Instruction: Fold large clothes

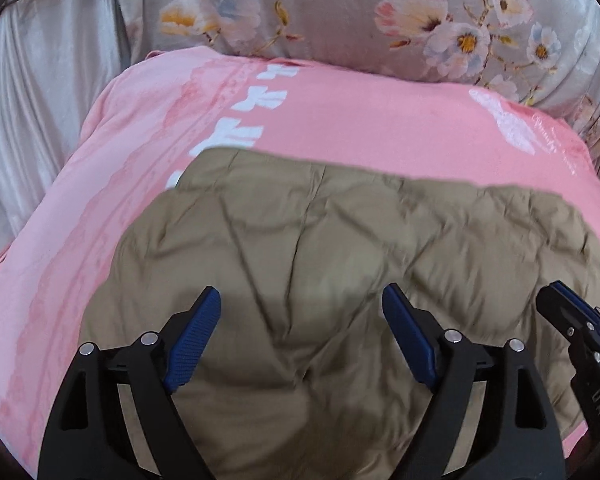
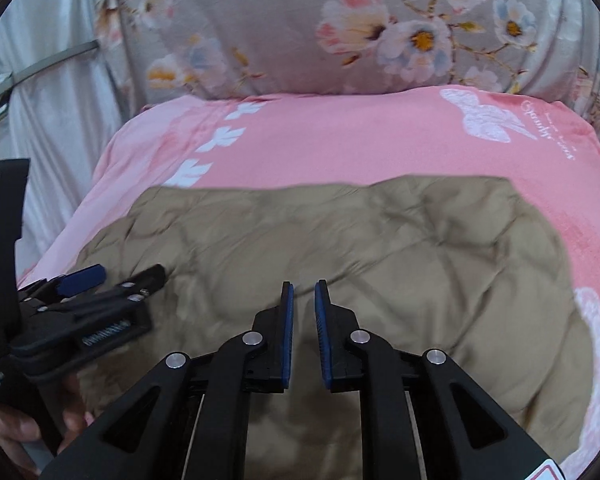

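A tan quilted garment (image 1: 320, 240) lies spread on a pink bed cover (image 1: 340, 120); it also shows in the right wrist view (image 2: 360, 232). My left gripper (image 1: 302, 308) is open wide just above the garment, holding nothing. It also shows at the left of the right wrist view (image 2: 112, 276). My right gripper (image 2: 303, 292) hovers over the garment's near middle with its blue pads a narrow gap apart and nothing between them. Its tip shows at the right edge of the left wrist view (image 1: 560, 300).
A grey floral pillow or quilt (image 2: 340, 32) lies beyond the pink cover (image 2: 360, 132). A shiny silver-grey curtain (image 1: 40, 120) hangs at the left. A hand holds the left gripper's handle at the lower left of the right wrist view (image 2: 16, 424).
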Demonstrator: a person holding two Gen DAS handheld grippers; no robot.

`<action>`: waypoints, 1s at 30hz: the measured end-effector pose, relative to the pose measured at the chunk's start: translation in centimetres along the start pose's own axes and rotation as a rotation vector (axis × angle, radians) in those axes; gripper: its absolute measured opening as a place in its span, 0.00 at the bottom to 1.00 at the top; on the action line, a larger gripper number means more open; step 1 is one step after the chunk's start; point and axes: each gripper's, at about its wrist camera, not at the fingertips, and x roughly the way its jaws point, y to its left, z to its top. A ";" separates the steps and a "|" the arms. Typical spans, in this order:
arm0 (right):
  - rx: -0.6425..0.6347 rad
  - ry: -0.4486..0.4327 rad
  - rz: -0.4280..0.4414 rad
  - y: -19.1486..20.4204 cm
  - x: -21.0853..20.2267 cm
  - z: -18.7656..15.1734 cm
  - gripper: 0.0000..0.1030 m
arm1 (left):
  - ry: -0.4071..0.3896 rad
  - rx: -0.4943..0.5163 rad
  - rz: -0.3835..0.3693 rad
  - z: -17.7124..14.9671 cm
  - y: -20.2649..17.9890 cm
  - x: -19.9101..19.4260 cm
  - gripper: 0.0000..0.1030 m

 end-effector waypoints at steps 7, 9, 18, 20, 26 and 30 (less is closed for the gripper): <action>-0.076 -0.039 -0.077 1.3 2.7 -3.5 0.13 | -0.037 0.046 0.083 -3.1 -0.7 1.2 0.88; -0.069 -0.032 -0.068 0.9 3.0 -3.5 0.13 | -0.051 0.039 0.092 -3.5 -0.8 1.4 0.88; -0.059 -0.008 -0.057 0.7 3.2 -3.5 0.12 | -0.059 0.036 0.080 -3.9 -0.6 1.3 0.88; -0.061 0.012 -0.068 1.0 2.3 -3.3 0.12 | -0.044 -0.005 0.039 -4.0 0.7 -0.2 0.88; -0.077 0.044 0.014 3.1 -2.2 -4.5 0.13 | -0.017 -0.202 0.002 -6.0 9.1 -5.6 0.88; -0.085 0.102 0.015 4.0 -1.9 -5.6 0.13 | 0.085 -0.387 -0.040 -7.7 14.9 -4.5 0.88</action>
